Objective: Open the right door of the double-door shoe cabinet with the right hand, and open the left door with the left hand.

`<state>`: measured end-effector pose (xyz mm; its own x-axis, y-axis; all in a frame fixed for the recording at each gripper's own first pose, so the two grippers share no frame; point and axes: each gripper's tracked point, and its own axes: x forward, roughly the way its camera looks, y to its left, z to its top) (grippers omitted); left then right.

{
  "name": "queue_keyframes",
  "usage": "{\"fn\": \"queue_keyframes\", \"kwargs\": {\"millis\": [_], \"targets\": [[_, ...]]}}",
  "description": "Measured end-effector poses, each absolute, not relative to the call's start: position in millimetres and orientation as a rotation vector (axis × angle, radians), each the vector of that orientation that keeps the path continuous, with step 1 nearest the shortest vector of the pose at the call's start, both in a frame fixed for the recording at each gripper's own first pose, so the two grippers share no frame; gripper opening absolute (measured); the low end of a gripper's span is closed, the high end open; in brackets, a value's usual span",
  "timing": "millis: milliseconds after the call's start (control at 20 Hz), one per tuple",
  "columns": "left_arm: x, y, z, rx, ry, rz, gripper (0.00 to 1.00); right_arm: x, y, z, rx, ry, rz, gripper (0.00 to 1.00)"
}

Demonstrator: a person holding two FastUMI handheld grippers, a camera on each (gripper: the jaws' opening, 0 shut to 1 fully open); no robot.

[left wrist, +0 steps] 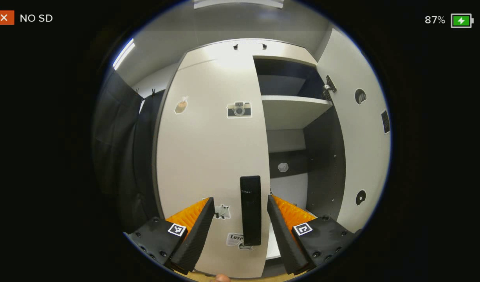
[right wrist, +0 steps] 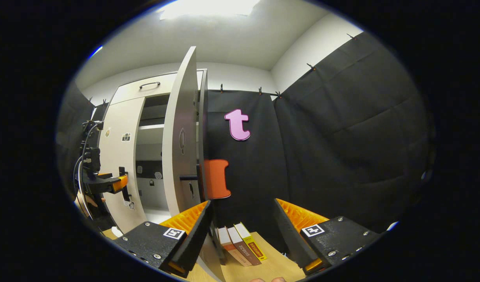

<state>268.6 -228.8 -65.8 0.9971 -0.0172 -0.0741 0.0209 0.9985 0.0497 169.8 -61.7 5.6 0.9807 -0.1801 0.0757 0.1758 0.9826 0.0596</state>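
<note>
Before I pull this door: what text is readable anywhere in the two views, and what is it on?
"Love": on a sticker low on the left door, beside the black handle.
Book spines in the right gripper view: print too small to read.
Camera sticker on that door: a picture, no words.

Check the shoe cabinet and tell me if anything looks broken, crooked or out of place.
Nothing stands out. The right door is swung wide open and hangs straight; the left door is shut, its black handle between the open left gripper's fingers. The shelf inside sits level.
</note>
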Motion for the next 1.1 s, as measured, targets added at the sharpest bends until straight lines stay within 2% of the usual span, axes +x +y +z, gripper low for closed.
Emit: {"fn": "queue_keyframes", "kwargs": {"millis": [350, 450, 550, 650, 750, 850, 950, 1050, 1100], "targets": [[288.5, -226.6, -87.1, 0.004, 0.119, -0.028, 0.80, 169.9, -62.0, 6.8, 0.051, -0.105, -0.176, 0.93], [290.4, -228.6, -91.6, -0.003, 0.131, -0.034, 0.77, 169.9, -62.7, 6.7, 0.048, -0.107, -0.175, 0.93], [290.0, -237.7, -92.6, -0.018, 0.137, -0.072, 0.67, 170.1, -61.3, 4.0, 0.048, -0.102, -0.172, 0.93], [290.6, -245.2, -93.2, -0.007, 0.141, -0.087, 0.53, 169.7, -61.2, 1.4, 0.052, -0.094, -0.168, 0.93], [290.0, -244.9, -94.4, 0.035, 0.150, -0.077, 0.31, 168.0, -58.3, 0.2, 0.049, -0.093, -0.157, 0.93], [290.6, -245.2, -95.7, 0.030, 0.155, -0.083, 0.31, 167.9, -56.9, -0.7, 0.047, -0.095, -0.148, 0.93], [287.8, -243.3, -95.2, 0.004, 0.152, -0.092, 0.27, 167.9, -52.9, -0.6, 0.045, -0.096, -0.137, 0.93], [285.2, -243.4, -95.4, 0.000, 0.163, -0.101, 0.19, 166.5, -50.4, 0.1, 0.034, -0.100, -0.131, 0.93], [283.4, -243.4, -96.3, -0.003, 0.166, -0.111, 0.13, 167.4, -49.8, 1.4, 0.028, -0.102, -0.128, 0.93]]}}
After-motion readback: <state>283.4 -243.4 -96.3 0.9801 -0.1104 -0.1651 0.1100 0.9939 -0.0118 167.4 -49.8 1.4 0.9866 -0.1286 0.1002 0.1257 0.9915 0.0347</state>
